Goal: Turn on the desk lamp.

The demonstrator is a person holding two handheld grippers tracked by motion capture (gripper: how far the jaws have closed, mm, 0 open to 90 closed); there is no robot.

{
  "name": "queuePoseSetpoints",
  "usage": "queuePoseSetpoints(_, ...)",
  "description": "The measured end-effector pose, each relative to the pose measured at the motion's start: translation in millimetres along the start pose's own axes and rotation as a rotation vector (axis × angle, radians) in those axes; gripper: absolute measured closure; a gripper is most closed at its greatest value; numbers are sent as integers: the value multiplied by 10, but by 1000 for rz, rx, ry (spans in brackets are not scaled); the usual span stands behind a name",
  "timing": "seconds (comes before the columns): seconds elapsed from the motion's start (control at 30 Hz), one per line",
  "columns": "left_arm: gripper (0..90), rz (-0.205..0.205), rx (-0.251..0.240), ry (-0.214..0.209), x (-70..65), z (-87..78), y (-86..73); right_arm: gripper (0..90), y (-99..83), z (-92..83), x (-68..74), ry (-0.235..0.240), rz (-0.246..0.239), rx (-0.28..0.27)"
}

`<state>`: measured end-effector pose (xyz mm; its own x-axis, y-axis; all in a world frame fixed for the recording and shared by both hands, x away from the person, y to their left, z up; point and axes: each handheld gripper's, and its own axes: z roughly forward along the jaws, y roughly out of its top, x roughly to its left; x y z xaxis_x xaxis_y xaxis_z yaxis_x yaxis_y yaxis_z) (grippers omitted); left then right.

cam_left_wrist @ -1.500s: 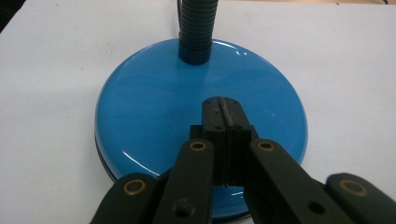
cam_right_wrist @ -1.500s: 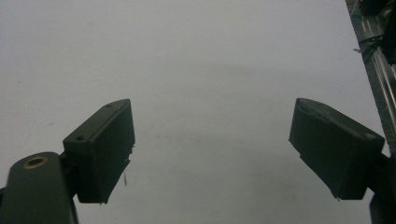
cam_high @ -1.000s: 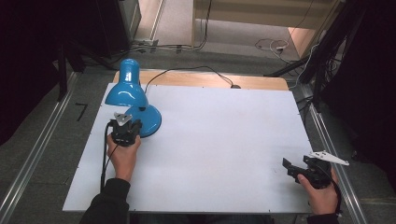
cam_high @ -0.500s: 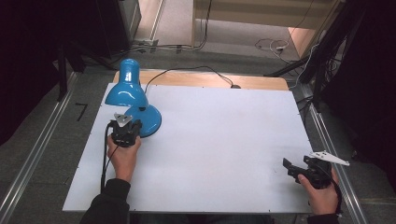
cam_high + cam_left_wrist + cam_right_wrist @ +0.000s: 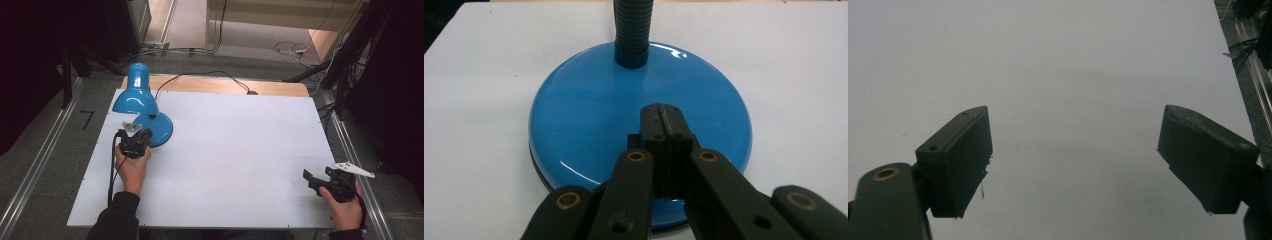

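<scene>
Pressing closed left hand-held gripper (image 5: 663, 131) onto blue lamp base (image 5: 589, 110), probably for its switch; right hand-held gripper (image 5: 1075, 160) open, idle above worktop (image 5: 240, 145); next, lifting off gently.

Work surface: flat white rectangular tabletop board (image 5: 240, 150), matte, faintly scuffed.
The board rests on a light wooden table (image 5: 220, 85), whose strip shows along the far edge. A glossy blue desk lamp with a round base (image 5: 156, 129) stands directly on the board near its far left corner. A thin black cable (image 5: 200, 76) runs across the wooden strip behind it.
</scene>
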<state>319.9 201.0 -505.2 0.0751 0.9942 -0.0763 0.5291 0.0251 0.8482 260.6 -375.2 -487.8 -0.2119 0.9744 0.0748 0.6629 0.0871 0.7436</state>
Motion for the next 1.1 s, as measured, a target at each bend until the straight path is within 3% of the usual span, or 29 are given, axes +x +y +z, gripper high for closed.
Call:
queuePoseSetpoints(0.4, 900, -25, -2, -34, 2, -22, -9, 130, 3, 3, -7, 3, 5, 0)
queuePoseSetpoints(0.63, 899, -39, -30, -54, -19, -79, 25, 130, 3, 0, -18, 3, 6, -4)
queuePoseSetpoints(0.83, 701, -59, -46, -74, -6, -129, 45, 129, 2, -4, -14, 2, 6, -4)
queuePoseSetpoints(0.97, 562, -47, -34, -65, -5, -142, 38, 129, 1, -8, -17, 1, 6, -5)
queuePoseSetpoints(1.1, 500, -39, -29, -75, -11, -209, 19, 129, -1, -9, -16, 1, 6, -5)
